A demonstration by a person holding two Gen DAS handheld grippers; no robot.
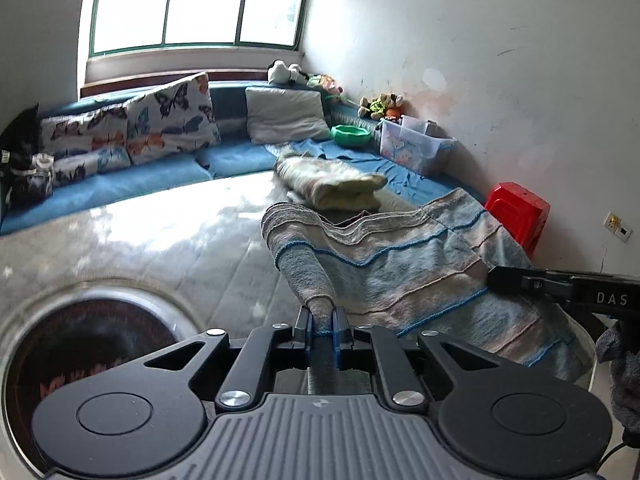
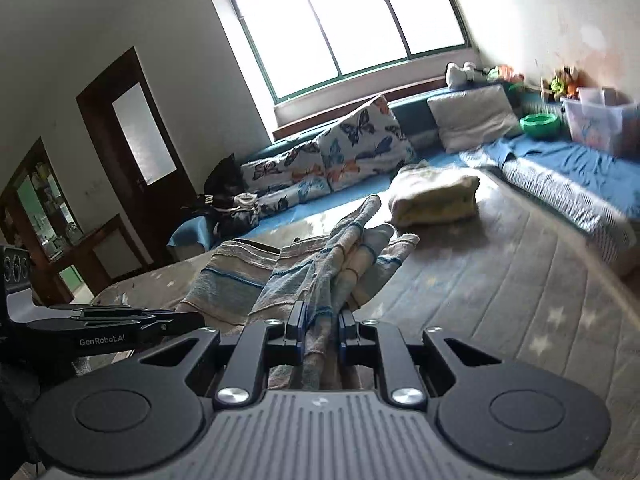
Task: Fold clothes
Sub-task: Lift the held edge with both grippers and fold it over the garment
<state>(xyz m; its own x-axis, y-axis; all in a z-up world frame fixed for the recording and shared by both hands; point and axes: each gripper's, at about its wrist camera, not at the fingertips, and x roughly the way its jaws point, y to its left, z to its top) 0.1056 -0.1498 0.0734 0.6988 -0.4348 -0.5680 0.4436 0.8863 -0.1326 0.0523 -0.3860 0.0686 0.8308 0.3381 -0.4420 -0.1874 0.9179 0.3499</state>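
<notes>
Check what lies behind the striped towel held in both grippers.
Behind the striped towel, a folded yellowish bundle sits on the grey table; the towel hides the bundle's near base.

Place: a lived-in home sitting room.
Seating: blue corner sofa (image 1: 120,188) under a wide window (image 1: 196,4), upper centre.
Cushions: butterfly-print pillows (image 1: 168,116), left of centre.
Clutter: soft toys (image 1: 380,105) and a clear storage bin (image 1: 416,145), right of centre.
Entrance: dark wooden door (image 2: 136,148), left side.
Extras: red plastic stool (image 1: 518,212), right edge.
</notes>
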